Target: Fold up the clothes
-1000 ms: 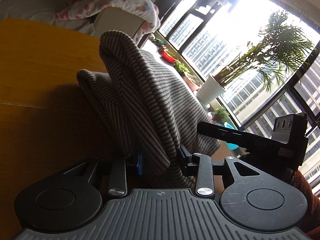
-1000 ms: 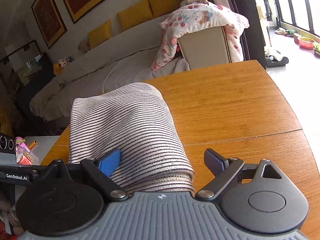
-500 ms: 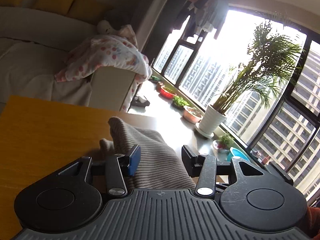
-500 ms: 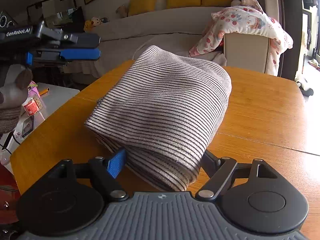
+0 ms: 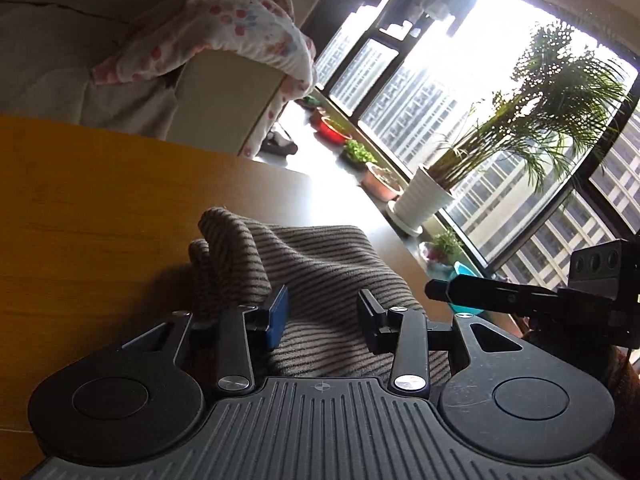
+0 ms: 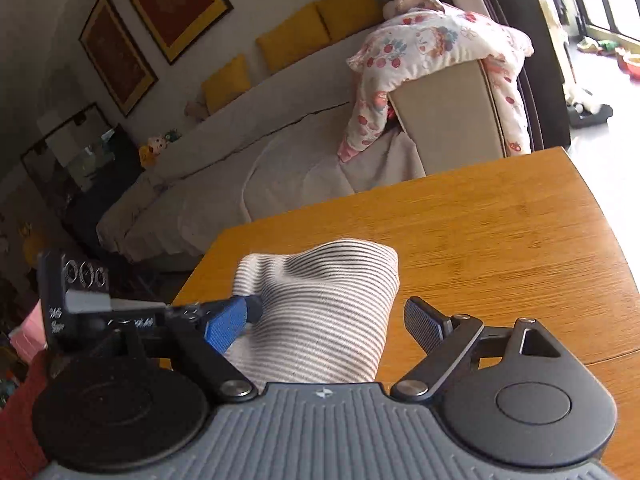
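Observation:
A folded grey striped garment [image 5: 320, 276] lies on the wooden table [image 5: 100, 200]. My left gripper [image 5: 322, 318] is open, its fingers astride the near edge of the garment, not pinching it. In the right wrist view the same garment [image 6: 324, 308] lies between the spread fingers of my right gripper [image 6: 326, 326], which is open. The left gripper's blue-padded fingertips [image 6: 236, 312] reach in from the left and touch the garment's left side. The right gripper's body [image 5: 520, 300] shows at the right of the left wrist view.
A sofa [image 6: 280, 152] with yellow cushions and a flowered blanket [image 6: 432, 52] stands beyond the table's far edge. Large windows with potted plants [image 5: 432, 196] lie to one side. Framed pictures [image 6: 172, 0] hang on the wall.
The left gripper let go of the garment and now stands open over it. The garment dropped flat onto the table. The right gripper stayed open and shifted around the garment.

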Motion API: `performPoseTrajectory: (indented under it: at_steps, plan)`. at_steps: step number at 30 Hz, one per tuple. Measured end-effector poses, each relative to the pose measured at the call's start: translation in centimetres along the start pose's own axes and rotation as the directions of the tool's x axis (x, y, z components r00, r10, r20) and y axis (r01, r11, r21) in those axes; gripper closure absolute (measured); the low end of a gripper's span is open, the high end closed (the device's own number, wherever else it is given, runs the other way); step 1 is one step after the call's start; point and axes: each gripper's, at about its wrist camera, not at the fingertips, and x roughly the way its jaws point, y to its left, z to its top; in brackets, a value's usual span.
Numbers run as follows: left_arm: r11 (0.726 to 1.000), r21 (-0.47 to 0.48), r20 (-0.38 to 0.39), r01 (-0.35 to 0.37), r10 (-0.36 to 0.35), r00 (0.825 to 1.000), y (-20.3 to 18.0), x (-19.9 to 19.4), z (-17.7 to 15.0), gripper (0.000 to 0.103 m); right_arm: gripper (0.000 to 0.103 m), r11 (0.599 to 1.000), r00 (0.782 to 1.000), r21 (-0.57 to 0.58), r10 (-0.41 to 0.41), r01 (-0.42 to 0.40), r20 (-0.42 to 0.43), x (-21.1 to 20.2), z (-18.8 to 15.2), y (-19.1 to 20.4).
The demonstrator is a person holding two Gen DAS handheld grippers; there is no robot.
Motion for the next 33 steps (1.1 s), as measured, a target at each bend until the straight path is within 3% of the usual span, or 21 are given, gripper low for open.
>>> performPoseTrajectory:
  at_steps: [2,4,5,7,10,12,16,21,24,26,30,31,32,33]
  plan:
    - [1.000,0.017,-0.003,0.000,0.000,1.000,-0.1,-0.1,-0.1,0.061,0.016,0.990,0.998,0.141,0.022,-0.014,-0.054,3.7,0.9,-2.5]
    - [1.000,0.021,-0.006,0.010,-0.010,1.000,0.2,-0.1,-0.1,0.061,0.017,0.967,0.986,0.240,0.117,-0.086,-0.119,6.4,0.8,-3.3]
    - [1.000,0.018,-0.007,0.018,-0.017,1.000,0.3,-0.1,-0.1,0.061,0.018,0.964,0.981,0.237,0.150,-0.117,-0.126,7.1,0.9,-2.6]
    - [1.000,0.016,-0.006,0.011,-0.011,1.000,0.6,-0.3,-0.1,0.061,0.022,0.993,0.990,0.049,0.111,-0.107,-0.088,6.4,1.0,0.7]
    - [1.000,-0.004,0.006,0.026,-0.026,1.000,1.3,-0.9,-0.1,0.061,0.032,0.982,0.994,-0.156,0.108,-0.109,-0.017,4.5,0.7,4.1]
    - [0.999,-0.025,0.008,0.040,-0.040,0.999,2.1,-1.0,-0.2,0.061,0.043,0.992,0.998,-0.112,0.055,-0.059,-0.038,4.9,0.7,2.9]
    - [0.999,-0.012,0.016,0.049,-0.048,0.999,1.7,-0.2,-0.4,0.062,0.041,1.000,0.997,0.022,-0.007,0.009,-0.081,5.6,0.4,-0.7]
    - [0.998,0.061,0.032,-0.008,0.006,0.999,-0.2,-0.6,-0.7,0.060,0.041,0.999,0.999,-0.026,-0.036,0.035,-0.023,2.4,-1.1,0.2]
    - [0.996,0.088,0.034,-0.024,0.021,0.999,-0.9,-0.9,-0.9,0.053,0.030,0.999,0.999,-0.053,-0.007,0.005,-0.040,0.5,-2.6,0.9]
    - [0.994,0.104,0.031,-0.036,0.033,0.999,-1.2,-0.7,-1.0,0.053,0.016,0.998,0.996,-0.062,0.024,-0.030,-0.088,-0.3,-4.0,1.2]
    - [0.995,0.096,0.023,-0.040,0.038,0.999,-1.3,-0.4,-0.8,0.052,0.014,0.997,0.989,-0.055,0.044,-0.052,-0.143,-0.4,-6.7,1.7]
    - [0.995,0.096,0.022,-0.042,0.040,0.999,-1.3,-0.4,-0.8,0.052,0.020,0.997,0.990,-0.056,0.053,-0.061,-0.134,-0.5,-7.0,1.9]
    - [0.994,0.097,0.021,-0.046,0.044,0.999,-1.3,-0.5,-0.8,0.052,0.033,0.996,0.991,-0.051,0.064,-0.071,-0.121,-0.8,-7.0,2.1]
    - [0.993,0.099,0.021,-0.057,0.055,0.998,-1.4,-0.5,-0.8,0.052,0.035,0.995,0.991,-0.039,0.084,-0.089,-0.102,-1.3,-6.7,2.3]
